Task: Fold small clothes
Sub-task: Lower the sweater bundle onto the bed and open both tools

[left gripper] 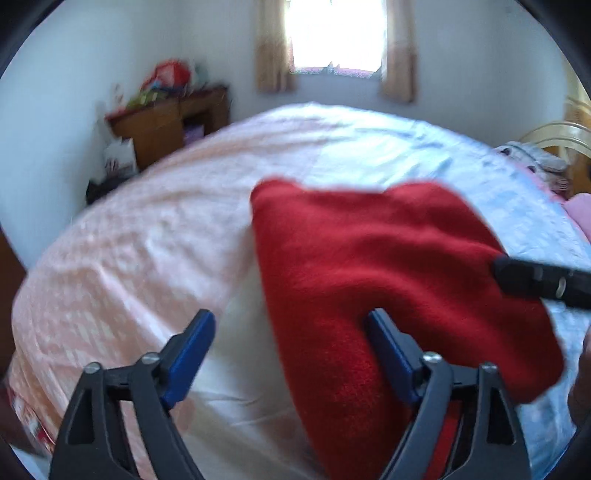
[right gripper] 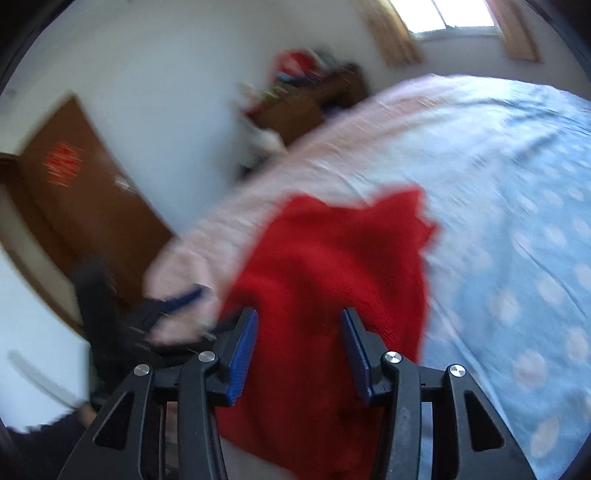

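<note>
A: Red cloth [left gripper: 388, 266] on the bed [left gripper: 155, 236], across the seam where the pink sheet meets the blue. Left gripper [left gripper: 291, 332]: jaws spread wide. Cloth's near edge runs between them; the right pad sits against the red, the left pad over bare sheet. Nothing pinched.

B: Right gripper [right gripper: 299, 332], own camera: jaws also spread, red cloth [right gripper: 332, 280] filling the gap and running under both pads. Whether the pads touch it, cannot tell; frame is blurred.

A: Left view catches the right gripper [left gripper: 539, 280] as a dark bar at the cloth's right edge, touching or just over it. Its jaws are unreadable from there.

B: Right view shows the left gripper [right gripper: 181, 299] only as a blue streak beside the cloth's left edge, blurred. It also shows a brown door [right gripper: 74, 206] with a red mark, out of the left view.

A: Left view has the window [left gripper: 334, 33] with curtains straight ahead, a cluttered wooden desk [left gripper: 166, 118] by the left wall, and a soft toy [left gripper: 532, 158] at the bed's far right.

B: Desk [right gripper: 306, 107] here too, smeared. Nothing lies on the cloth besides the grippers.
</note>
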The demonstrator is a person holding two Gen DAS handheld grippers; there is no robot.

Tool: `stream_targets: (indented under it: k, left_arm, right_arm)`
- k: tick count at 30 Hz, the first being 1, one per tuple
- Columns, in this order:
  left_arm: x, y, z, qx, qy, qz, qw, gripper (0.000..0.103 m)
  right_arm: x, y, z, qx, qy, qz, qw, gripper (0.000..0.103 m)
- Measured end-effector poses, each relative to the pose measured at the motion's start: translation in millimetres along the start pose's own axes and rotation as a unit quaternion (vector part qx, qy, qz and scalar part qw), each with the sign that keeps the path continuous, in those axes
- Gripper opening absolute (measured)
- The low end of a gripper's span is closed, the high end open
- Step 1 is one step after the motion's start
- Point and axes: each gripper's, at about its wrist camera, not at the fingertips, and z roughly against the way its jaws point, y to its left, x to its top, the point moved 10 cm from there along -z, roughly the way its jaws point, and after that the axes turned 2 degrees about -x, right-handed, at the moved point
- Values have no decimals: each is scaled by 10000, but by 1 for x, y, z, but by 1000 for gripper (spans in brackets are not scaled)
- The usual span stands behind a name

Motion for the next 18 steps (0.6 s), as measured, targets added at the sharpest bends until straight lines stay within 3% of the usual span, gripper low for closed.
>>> stream_targets:
  k: [3,5,7,9,14,18]
  left_arm:
    - [-5,7,1,-191,-71,251,9995,102]
    - [-11,9,6,-209,-101,313,9992,102]
    - [-14,9,17,-264,-95,403,9988,102]
    - [-12,9,32,-308,-86,361,9988,102]
    - [6,-2,66,-422,-439,345,9975,102]
    - [20,-14,95,-431,-784,166,9959,102]
  right_arm:
    - [-5,-33,0,-317,-118,-418,9986,47]
    - [-8,-39,8,-186,-111,-607,9979,48]
    - [-13,-42,21,-395,-151,-669,9969,56]
    - [-16,-36,39,-424,-347,-625,9965,57]
    - [-26,-21,96,-1303,-1050,-199,9857,65]
    - [-22,-4,127,-1631,-1442,28,9760,67]
